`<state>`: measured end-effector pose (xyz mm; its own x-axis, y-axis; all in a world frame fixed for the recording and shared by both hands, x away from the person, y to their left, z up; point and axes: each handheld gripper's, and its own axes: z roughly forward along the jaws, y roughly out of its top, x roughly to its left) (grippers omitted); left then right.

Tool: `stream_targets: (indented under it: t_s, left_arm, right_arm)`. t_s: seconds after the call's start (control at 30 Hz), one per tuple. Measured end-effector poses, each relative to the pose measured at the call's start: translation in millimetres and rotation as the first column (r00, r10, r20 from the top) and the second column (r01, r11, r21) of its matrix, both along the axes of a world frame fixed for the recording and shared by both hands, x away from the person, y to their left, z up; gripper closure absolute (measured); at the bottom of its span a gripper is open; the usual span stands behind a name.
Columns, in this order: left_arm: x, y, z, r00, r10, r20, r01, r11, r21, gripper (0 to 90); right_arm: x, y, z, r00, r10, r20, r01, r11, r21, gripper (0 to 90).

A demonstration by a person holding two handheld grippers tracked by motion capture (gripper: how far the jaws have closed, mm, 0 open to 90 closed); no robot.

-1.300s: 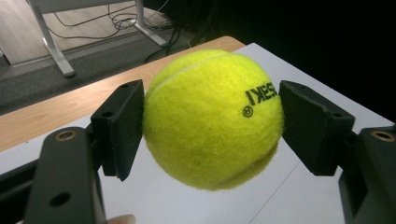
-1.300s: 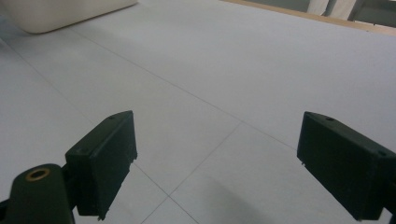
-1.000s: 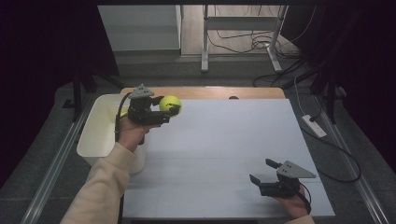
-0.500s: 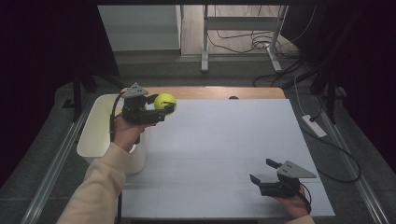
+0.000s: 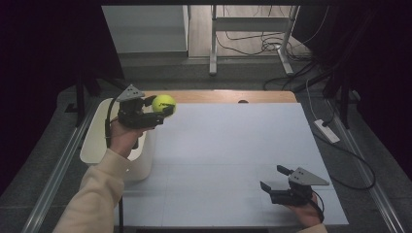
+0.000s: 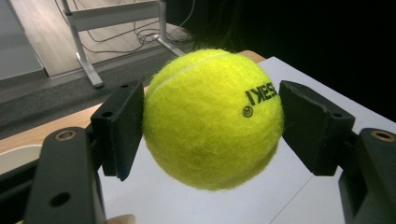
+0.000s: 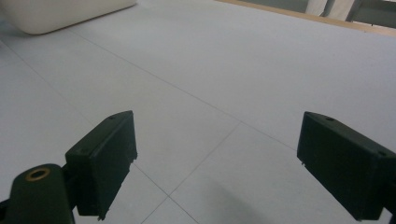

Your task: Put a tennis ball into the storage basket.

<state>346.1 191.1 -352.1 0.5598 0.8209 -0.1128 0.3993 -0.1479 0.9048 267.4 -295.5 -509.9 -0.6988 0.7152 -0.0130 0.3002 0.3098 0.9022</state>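
— How is the light?
— Dim around the edges, near black at both sides of the high view; the white table (image 5: 233, 160) catches soft overhead light.
— Sharpness?
— The tennis ball (image 6: 212, 119) is crisp, its underside shaded — the floor behind blurs. The right gripper (image 7: 217, 170) has soft-edged jaws, faint shadow beneath.

a pale cream, rounded plastic bin (image 5: 99, 145) stands at the white table's (image 5: 233, 160) left edge; beyond, tangled cables (image 5: 252, 43), perhaps black, cross the wooden floor.
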Motion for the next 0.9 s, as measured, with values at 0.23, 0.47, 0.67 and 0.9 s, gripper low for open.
stream_targets:
  t_s: [0.23,0.47,0.67,0.9]
  left_arm:
    - [-3.0,13.1,-1.0,0.9995,0.032,-0.006,-0.032,0.9995,0.002,27.0]
    - [-7.2,21.6,-1.9,0.9983,0.057,0.003,-0.057,0.9983,0.009,27.0]
    - [-8.7,29.8,-5.1,0.9972,0.075,-0.007,-0.075,0.9971,0.012,27.0]
    - [-10.3,38.0,-8.1,0.9955,0.093,-0.017,-0.093,0.9956,0.016,27.0]
  right_arm:
    - [0.0,0.3,0.0,1.0000,0.002,0.000,-0.002,1.000,0.000,11.9]
    - [-0.2,0.5,-0.1,1.0000,0.001,-0.001,-0.001,1.000,-0.002,11.9]
    - [-0.1,-0.4,-0.2,1.0000,-0.001,-0.001,0.001,1.000,-0.002,11.9]
    - [-0.3,0.0,-0.2,1.0000,-0.004,0.000,0.004,1.000,-0.002,11.8]
